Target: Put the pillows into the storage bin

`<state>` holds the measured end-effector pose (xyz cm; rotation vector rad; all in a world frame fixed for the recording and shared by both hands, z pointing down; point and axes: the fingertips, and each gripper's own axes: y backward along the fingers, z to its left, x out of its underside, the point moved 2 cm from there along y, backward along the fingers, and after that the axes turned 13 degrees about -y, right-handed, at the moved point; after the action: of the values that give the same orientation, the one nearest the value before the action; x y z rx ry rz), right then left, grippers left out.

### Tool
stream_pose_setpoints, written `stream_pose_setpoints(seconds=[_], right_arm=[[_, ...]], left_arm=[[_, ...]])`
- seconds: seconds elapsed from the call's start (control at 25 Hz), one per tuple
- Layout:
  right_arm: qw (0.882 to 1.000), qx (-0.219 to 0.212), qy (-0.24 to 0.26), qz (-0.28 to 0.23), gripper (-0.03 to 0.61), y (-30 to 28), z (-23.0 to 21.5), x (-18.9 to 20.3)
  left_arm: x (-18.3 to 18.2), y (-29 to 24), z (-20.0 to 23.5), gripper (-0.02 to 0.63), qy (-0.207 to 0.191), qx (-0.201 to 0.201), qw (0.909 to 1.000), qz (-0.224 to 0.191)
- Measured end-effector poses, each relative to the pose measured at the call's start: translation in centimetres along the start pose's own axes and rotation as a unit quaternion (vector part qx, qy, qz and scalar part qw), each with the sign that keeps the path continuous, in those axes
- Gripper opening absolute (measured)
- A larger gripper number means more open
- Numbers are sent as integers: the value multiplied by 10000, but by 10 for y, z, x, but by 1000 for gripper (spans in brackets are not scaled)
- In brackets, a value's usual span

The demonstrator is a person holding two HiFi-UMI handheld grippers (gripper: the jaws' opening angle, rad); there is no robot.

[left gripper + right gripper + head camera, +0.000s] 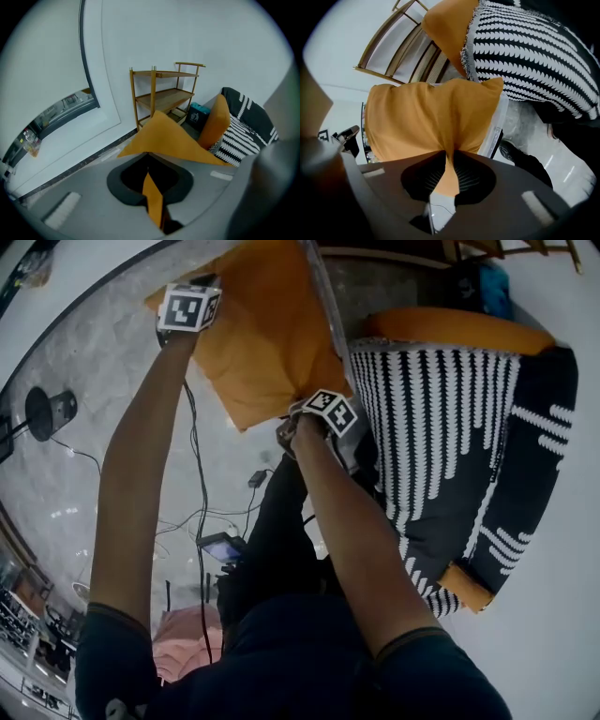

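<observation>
An orange pillow (272, 324) hangs between my two grippers. My left gripper (187, 307) holds its far left corner and my right gripper (330, 414) its near right corner. In the left gripper view, the left gripper (148, 158) is shut on a fold of the orange pillow (166, 136). My right gripper (449, 157) likewise pinches a corner of the orange pillow (426, 117). A clear plastic storage bin (498, 123) stands just to the right of the pillow, its rim (330, 315) running along the pillow's right edge.
A black-and-white striped pillow (431, 446) lies on the right, with a second orange pillow (459, 329) at its far end. A wooden shelf (164, 91) stands against the white wall. Cables (202, 512) trail over the grey floor by the person's legs.
</observation>
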<state>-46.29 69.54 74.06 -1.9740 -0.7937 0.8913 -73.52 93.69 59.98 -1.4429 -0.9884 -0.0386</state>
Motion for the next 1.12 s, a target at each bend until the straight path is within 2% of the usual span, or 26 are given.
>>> stream_pose_setpoints(seconds=[0.08, 0.28, 0.48, 0.64, 0.76, 0.92, 1.12], right_arm=[[9998, 166, 59, 92, 71, -6, -7, -4], [9977, 402, 452, 319, 71, -4, 0, 0], [9948, 185, 992, 144, 71, 17, 33, -5], [9869, -192, 1599, -129, 71, 51, 72, -20], [9751, -589, 2073, -527, 71, 92, 107, -42], [9507, -999, 2682, -1194, 71, 167, 140, -78], [9219, -1310, 3100, -1921, 71, 266, 148, -121]], left_arm=[[-2, 0, 0, 2, -64, -45, 9999, -111], [-5, 10, -10, 2, -105, 7, 9997, -237], [-27, 26, -29, 2, -140, 195, 9981, -567], [-59, 48, -42, 2, -49, 295, 9949, -960], [-93, 74, -48, 2, -171, 361, 9911, -1274], [-144, 114, -59, 3, -371, 451, 9820, -1796], [-215, 155, -92, 5, -557, 635, 9655, -2464]])
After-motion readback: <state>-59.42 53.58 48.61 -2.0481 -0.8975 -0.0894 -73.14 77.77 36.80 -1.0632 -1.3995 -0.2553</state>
